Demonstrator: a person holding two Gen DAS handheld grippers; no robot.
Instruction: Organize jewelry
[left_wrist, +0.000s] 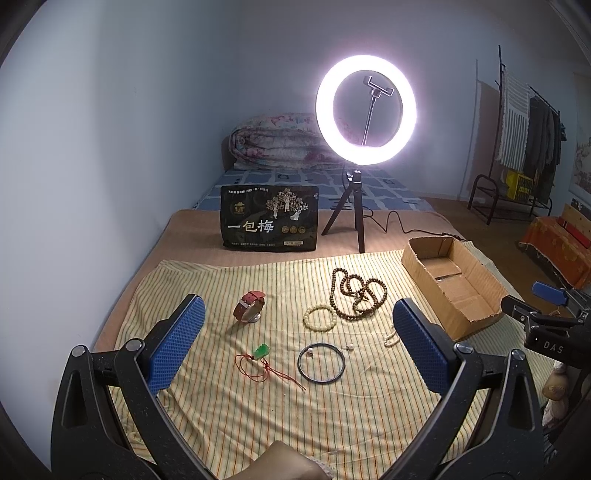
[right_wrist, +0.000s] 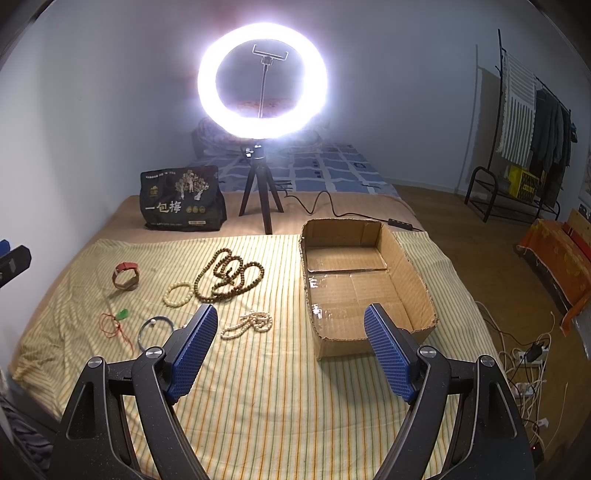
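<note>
**Striped cloth with jewelry and open box, both grippers released**

Yellow-striped cloth (right_wrist: 258, 387) covers the near part of a bed (right_wrist: 122, 218) and carries all the jewelry. Left hand-held gripper (left_wrist: 299, 347): blue-padded fingers spread wide, grasping nothing, held above the cloth. Right hand-held gripper (right_wrist: 291, 354): likewise spread wide and empty, its right finger in front of the near wall of the cardboard box (right_wrist: 413, 273).

Items on the cloth, from the left-wrist view:
- red-strapped watch (left_wrist: 250, 305), standing on its band at the left;
- cream bead bracelet (left_wrist: 320, 318), just beside and touching the long brown bead necklace (left_wrist: 360, 295), which lies in loose loops;
- green pendant on a red cord (left_wrist: 261, 350), nearer the camera;
- dark thin bangle (left_wrist: 321, 363), lying flat, with a small pearl-like piece inside its ring and another just outside its right edge;
- pearl strand (right_wrist: 249, 325), heaped between the bangle and the box; largely hidden behind the right finger in the left-wrist view.

Cardboard box: open-topped, at the right edge of the cloth, nothing visible in it but clear tape on its floor.

Behind the cloth stand a lit ring light (left_wrist: 365, 110) on a small tripod and a black printed bag (left_wrist: 269, 223). A clothes rack (right_wrist: 524, 122) stands by the far wall.
</note>
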